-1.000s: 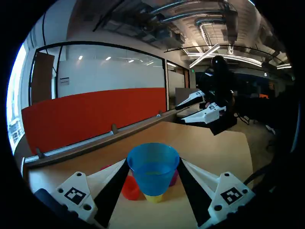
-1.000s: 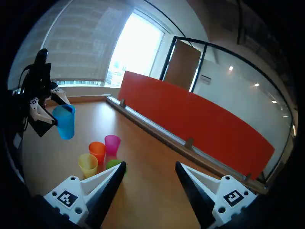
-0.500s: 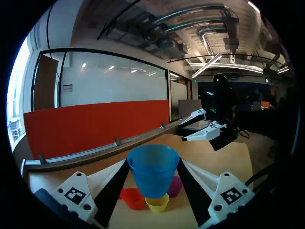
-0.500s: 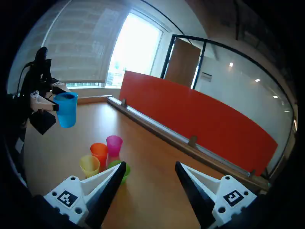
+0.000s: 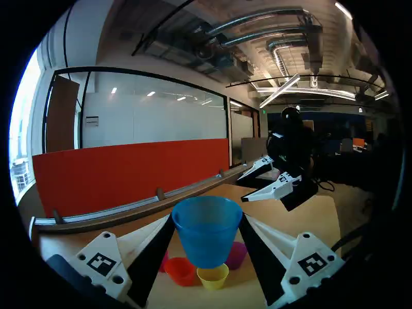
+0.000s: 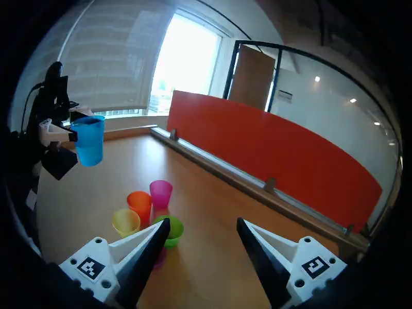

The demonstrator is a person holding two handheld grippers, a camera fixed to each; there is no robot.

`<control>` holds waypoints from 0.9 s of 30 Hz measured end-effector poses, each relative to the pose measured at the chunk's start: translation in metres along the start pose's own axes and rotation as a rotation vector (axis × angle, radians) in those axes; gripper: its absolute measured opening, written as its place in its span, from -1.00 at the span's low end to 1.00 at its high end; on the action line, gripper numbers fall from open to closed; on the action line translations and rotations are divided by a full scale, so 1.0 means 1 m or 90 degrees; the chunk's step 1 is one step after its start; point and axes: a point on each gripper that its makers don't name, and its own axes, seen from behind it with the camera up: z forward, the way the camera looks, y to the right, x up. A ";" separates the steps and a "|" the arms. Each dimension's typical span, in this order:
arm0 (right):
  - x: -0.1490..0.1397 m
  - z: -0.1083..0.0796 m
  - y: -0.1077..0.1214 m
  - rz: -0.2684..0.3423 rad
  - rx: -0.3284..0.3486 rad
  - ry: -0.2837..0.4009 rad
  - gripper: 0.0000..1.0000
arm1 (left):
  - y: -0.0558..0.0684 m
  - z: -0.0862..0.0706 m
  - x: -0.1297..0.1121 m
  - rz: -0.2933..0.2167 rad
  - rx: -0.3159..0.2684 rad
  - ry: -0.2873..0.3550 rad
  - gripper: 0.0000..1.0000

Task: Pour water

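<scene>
Left hand-held gripper is clamped on the blue cup, with both fingers pressed on its sides. The cup is upright and held up off the tabletop. Its rim sits about level with the camera, so I can't see inside it.

Right hand-held gripper has its fingers spread wide with nothing between them, and it's low over the wood next to the cup cluster. In the right gripper view that's the pink cup, orange cup, yellow cup and green cup, bunched close and upright. The blue one hangs well apart from them, off to the side.

Something purplish is tucked behind one finger there, probably another cup, but it's mostly hidden. In the left gripper view the blue cup blocks most of the cluster. Bits of orange, yellow and purple peek out beneath it.
</scene>
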 end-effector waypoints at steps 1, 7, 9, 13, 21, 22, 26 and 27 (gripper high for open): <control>0.000 0.002 -0.001 0.001 0.003 -0.002 1.00 | 0.000 0.000 0.001 0.001 0.000 0.000 0.72; -0.005 0.016 -0.008 0.009 0.028 -0.019 1.00 | -0.001 0.000 0.004 0.007 0.003 0.000 0.72; -0.006 0.022 -0.011 0.011 0.038 -0.026 1.00 | -0.001 0.001 0.004 0.009 0.004 -0.001 0.72; -0.011 0.033 -0.017 0.011 0.051 -0.039 1.00 | -0.001 0.000 0.002 0.008 0.004 -0.001 0.72; -0.022 0.054 -0.028 0.021 0.079 -0.067 1.00 | -0.006 -0.001 -0.003 0.003 0.008 -0.005 0.72; -0.023 0.056 -0.029 0.022 0.083 -0.069 1.00 | -0.006 -0.001 -0.003 0.003 0.008 -0.004 0.72; -0.026 0.064 -0.034 0.024 0.097 -0.081 1.00 | -0.007 -0.002 -0.002 0.001 0.008 -0.003 0.72; -0.027 0.066 -0.035 0.023 0.100 -0.084 1.00 | -0.007 -0.002 -0.002 0.001 0.008 -0.003 0.72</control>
